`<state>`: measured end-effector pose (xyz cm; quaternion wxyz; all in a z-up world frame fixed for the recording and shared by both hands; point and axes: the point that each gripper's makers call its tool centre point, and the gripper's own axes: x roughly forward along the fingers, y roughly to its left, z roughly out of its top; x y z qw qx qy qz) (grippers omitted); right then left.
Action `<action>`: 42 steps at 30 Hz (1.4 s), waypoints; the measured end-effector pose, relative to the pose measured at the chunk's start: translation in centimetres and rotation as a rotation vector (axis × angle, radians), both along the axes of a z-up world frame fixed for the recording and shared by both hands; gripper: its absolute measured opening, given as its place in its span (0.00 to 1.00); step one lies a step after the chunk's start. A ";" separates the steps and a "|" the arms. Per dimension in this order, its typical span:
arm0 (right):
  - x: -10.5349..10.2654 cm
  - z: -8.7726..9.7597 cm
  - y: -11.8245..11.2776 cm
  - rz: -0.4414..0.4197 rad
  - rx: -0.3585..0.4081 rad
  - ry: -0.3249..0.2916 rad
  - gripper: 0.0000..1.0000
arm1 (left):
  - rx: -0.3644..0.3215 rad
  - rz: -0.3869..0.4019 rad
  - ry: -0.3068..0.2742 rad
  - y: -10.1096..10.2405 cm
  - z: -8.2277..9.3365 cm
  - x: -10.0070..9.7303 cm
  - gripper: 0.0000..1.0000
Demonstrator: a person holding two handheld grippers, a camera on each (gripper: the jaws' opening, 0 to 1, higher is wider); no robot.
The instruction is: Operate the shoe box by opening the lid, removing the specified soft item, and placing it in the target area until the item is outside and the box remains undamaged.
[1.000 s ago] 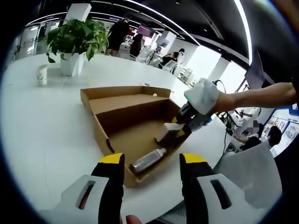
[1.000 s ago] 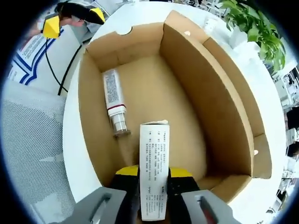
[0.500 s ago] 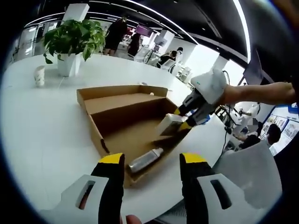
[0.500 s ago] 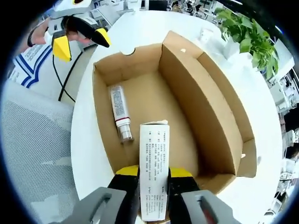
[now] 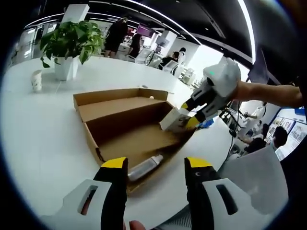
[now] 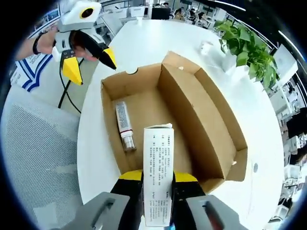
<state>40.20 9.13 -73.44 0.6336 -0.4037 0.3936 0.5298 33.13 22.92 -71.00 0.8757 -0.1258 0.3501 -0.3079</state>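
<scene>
Right tool: at 6 o'clock, yellow-tipped jaws closed on a narrow white carton with printed text, its long side running toward 12 o'clock, raised above the box.

Shoe box: brown cardboard, at centre, lid folded open toward 2 o'clock, resting on the white round surface.

Tube: white with a clear cap, lying on the box floor along the 9 o'clock wall, cap toward 6 o'clock.

Left tool: at 11 o'clock, held by a hand, yellow-tipped jaws spread apart, just beyond the box's far corner.

Potted plant: at 1 o'clock on the surface; a small white cup beside it.

Mesh chair back: at 9 o'clock.
</scene>
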 end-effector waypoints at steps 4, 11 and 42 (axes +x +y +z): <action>0.2 1.1 -0.2 -0.003 0.017 -0.016 0.17 | -0.008 -0.004 0.006 -0.6 -0.1 0.1 0.48; 0.3 2.5 -1.8 0.006 0.015 -0.045 0.17 | 0.000 -0.026 0.011 -2.0 -0.3 0.1 0.49; -1.6 0.9 -14.7 -0.149 -0.026 -0.043 0.17 | 0.038 -0.169 0.019 -8.9 -0.6 1.3 0.49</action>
